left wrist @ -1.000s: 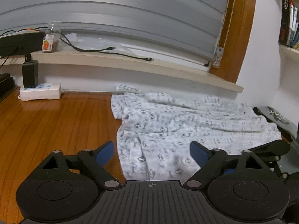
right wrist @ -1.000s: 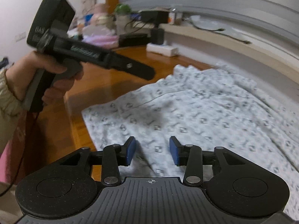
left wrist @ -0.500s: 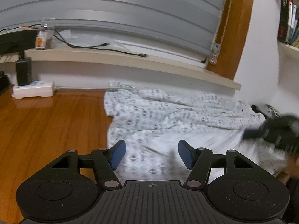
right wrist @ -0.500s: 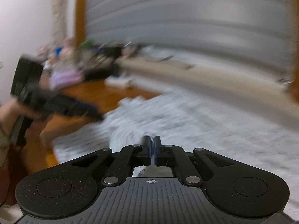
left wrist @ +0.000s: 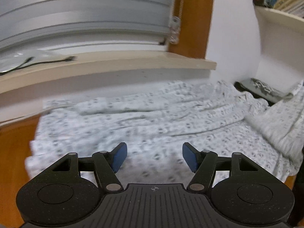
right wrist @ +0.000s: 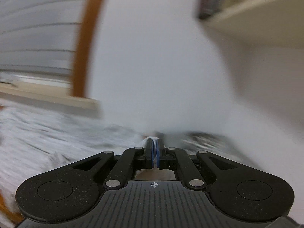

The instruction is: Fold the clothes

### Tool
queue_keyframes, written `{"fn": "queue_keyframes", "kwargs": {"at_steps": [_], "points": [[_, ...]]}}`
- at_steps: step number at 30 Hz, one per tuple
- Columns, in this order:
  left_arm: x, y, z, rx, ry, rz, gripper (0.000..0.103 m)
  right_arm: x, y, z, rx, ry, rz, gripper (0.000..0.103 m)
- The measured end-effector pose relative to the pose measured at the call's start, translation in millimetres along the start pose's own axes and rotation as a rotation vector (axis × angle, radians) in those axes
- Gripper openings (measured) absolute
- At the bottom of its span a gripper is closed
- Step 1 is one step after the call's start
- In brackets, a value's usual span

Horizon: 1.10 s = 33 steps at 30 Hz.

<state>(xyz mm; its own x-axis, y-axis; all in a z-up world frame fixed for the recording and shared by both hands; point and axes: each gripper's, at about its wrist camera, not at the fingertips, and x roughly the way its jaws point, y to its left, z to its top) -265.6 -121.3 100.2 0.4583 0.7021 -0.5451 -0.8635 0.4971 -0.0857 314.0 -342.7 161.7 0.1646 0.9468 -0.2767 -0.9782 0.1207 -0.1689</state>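
A white garment with a small grey print [left wrist: 152,117] lies spread over the wooden table. In the left wrist view my left gripper [left wrist: 154,157] hovers over its near part, open, with nothing between the blue pads. At the right side a fold of the cloth [left wrist: 279,121] is lifted up. In the blurred right wrist view my right gripper [right wrist: 155,150] is shut on an edge of the same garment [right wrist: 47,138], and a thin strip of white fabric shows between the pads.
A beige window ledge [left wrist: 114,64] with a black cable [left wrist: 38,63] runs behind the table under a closed grey shutter. A dark patterned object [left wrist: 264,89] lies at the far right by the white wall. Books stand on a shelf [left wrist: 281,15] at upper right.
The right gripper closed on the garment's edge and swung right toward the wall, lifting the cloth. The left gripper shifted right over the garment and stays open. Both views are motion blurred.
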Motion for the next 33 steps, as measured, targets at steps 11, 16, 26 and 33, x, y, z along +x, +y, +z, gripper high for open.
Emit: {"fn": "queue_keyframes", "kwargs": {"at_steps": [11, 16, 26, 33], "points": [[13.8, 6.1, -11.9, 0.01, 0.052, 0.028, 0.077, 26.4, 40.2, -34.1, -0.08, 0.007, -0.128, 0.036], [12.2, 11.4, -18.3, 0.009, 0.064, 0.027, 0.078, 37.9, 70.8, -18.9, 0.003, -0.017, 0.073, 0.042], [11.0, 8.6, -23.0, 0.062, 0.092, 0.04, 0.082, 74.9, 157.0, -26.7, 0.061, 0.203, 0.601, 0.043], [12.5, 7.3, -23.7, 0.076, 0.107, 0.026, 0.094, 64.1, 179.6, -35.6, -0.079, 0.259, 0.603, 0.043]]}}
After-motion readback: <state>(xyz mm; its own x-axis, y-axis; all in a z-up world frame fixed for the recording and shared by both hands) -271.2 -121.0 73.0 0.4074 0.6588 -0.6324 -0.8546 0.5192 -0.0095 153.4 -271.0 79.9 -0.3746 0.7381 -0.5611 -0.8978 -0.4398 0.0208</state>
